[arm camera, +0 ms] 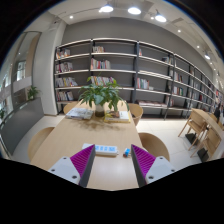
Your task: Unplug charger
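Note:
A white power strip (105,150) lies on the wooden table (80,132), just ahead of my fingers and between them. A small white charger with a blue part (126,152) sits at the strip's right end, near my right finger. My gripper (112,162) is open, with the magenta pads (82,158) wide apart on either side of the bare tabletop. Nothing is between the fingers.
A potted green plant (101,94) stands further back on the table, with books (80,113) beside it. Wooden chairs (154,146) stand at the table's sides. Long bookshelves (140,75) line the far wall.

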